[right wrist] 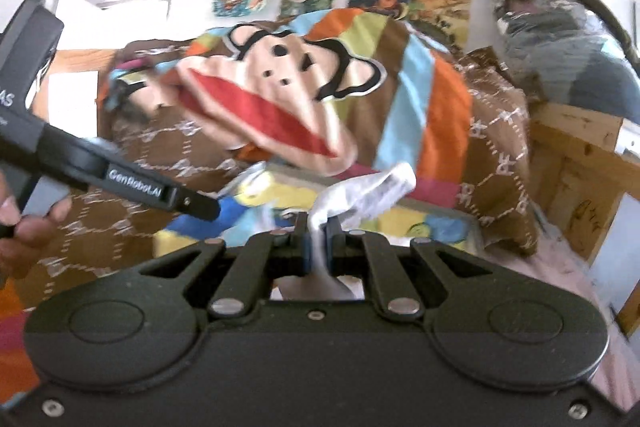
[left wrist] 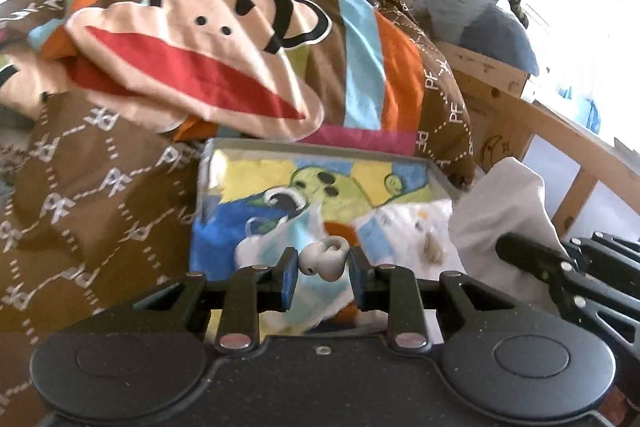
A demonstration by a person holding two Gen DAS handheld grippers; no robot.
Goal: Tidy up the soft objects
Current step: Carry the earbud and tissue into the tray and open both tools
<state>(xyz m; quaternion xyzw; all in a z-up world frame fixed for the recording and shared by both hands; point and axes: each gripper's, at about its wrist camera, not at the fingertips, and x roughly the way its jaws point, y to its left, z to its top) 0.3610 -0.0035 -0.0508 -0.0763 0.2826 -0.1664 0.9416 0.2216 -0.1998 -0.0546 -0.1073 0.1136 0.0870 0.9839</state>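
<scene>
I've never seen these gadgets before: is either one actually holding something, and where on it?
Right gripper pinches a white cloth by a bunched edge. Left gripper is open around a small white plastic piece, not clamping it.

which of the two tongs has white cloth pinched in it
The right tongs: white cloth is clamped between them. The left tongs are apart, with only a small white ring-shaped piece between them.

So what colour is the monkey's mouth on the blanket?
Red, on the monkey face; clearest in the left wrist view.

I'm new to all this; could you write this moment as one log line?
left tongs: open over small white ring-shaped object | right tongs: shut on white cloth | behind: monkey-face blanket | box below
</scene>
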